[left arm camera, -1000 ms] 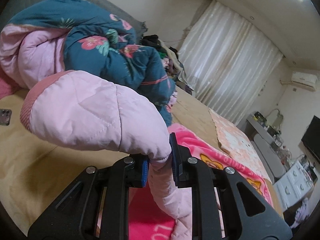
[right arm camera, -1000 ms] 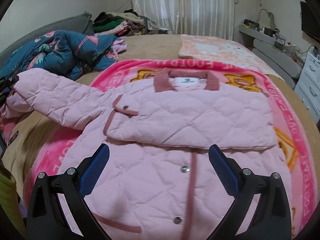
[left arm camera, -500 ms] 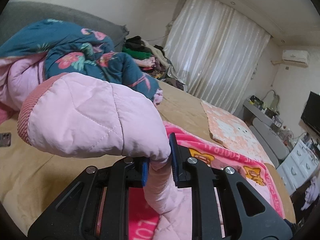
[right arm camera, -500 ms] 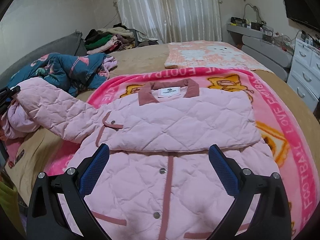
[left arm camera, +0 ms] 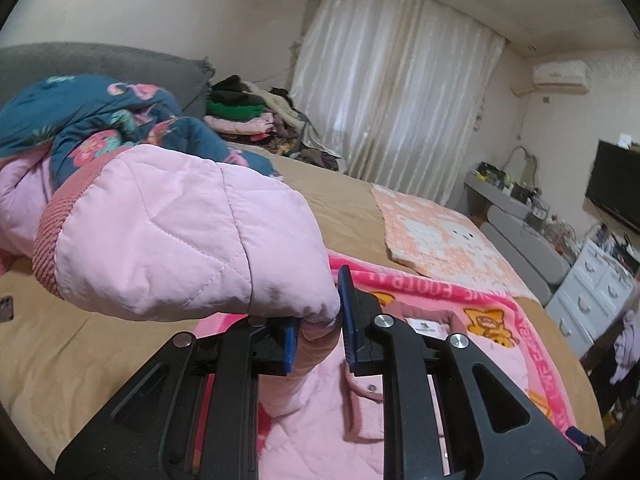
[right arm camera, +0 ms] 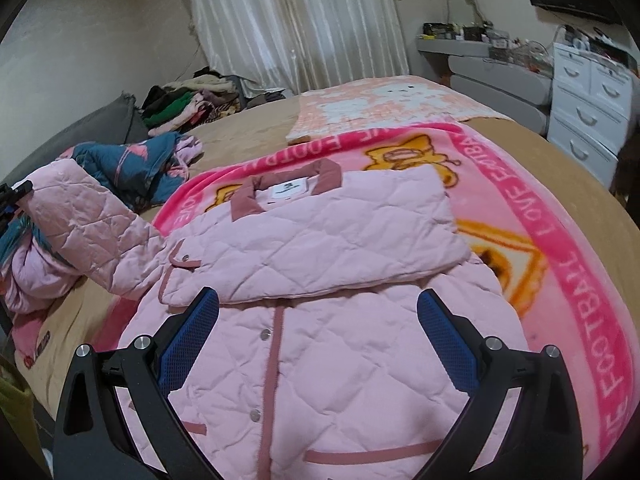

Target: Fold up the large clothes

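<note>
A pink quilted jacket (right arm camera: 332, 332) lies front up on a bright pink blanket (right arm camera: 560, 248), its collar (right arm camera: 288, 188) toward the curtains. One sleeve is folded across the chest (right arm camera: 340, 240). My left gripper (left arm camera: 318, 334) is shut on the other sleeve (left arm camera: 180, 240) near its ribbed cuff and holds it up off the bed; that raised sleeve also shows at the left of the right wrist view (right arm camera: 88, 228). My right gripper (right arm camera: 318, 344) is open and empty, hovering above the jacket's lower front.
A teal floral quilt (left arm camera: 112, 124) and pink bedding are heaped at the bed's left. Stacked clothes (right arm camera: 184, 108) sit near the curtains. A peach mat (right arm camera: 384, 104) lies beyond the blanket. White drawers (right arm camera: 588, 116) and a cluttered shelf stand at the right.
My left gripper has swung right and toward the jacket body with the sleeve in it. The right gripper has risen and pulled back slightly over the jacket, still open.
</note>
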The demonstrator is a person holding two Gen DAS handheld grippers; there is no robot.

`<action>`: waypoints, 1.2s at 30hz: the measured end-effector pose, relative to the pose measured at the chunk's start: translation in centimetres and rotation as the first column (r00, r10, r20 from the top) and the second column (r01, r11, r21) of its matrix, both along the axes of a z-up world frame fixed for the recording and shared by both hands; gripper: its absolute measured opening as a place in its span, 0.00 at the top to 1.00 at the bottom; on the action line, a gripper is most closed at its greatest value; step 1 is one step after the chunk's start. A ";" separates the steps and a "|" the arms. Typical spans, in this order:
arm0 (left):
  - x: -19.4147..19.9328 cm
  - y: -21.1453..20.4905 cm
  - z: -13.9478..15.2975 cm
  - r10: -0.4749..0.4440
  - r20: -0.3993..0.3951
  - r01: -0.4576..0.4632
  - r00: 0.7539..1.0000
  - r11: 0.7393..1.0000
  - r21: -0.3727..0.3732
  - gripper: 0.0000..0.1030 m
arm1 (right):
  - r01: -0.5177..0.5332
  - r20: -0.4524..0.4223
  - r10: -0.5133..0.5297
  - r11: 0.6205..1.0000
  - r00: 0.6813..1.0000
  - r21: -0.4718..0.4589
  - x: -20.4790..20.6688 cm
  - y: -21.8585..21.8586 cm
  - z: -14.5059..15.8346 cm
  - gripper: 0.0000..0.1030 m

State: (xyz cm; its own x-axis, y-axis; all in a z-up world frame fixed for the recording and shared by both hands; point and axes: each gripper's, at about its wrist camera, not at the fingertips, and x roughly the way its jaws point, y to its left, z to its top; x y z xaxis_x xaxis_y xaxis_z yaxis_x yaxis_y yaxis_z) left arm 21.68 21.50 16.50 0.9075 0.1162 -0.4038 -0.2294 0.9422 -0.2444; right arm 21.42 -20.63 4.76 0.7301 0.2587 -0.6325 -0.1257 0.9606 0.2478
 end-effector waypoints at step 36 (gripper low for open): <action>6.2 -25.9 -12.2 -0.407 -0.302 0.461 0.862 0.877 0.136 0.90 | 0.195 -0.091 -0.184 0.973 0.979 0.125 -0.6 -11.2 -5.1 0.04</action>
State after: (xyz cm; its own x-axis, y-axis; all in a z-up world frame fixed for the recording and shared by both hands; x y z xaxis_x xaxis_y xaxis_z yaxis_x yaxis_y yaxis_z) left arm 27.85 -4.43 4.30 0.7511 -0.1635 -0.6396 0.1856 0.9821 -0.0331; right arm 20.80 -31.86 -0.30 0.7232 0.2059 -0.6592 0.0805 0.9229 0.3766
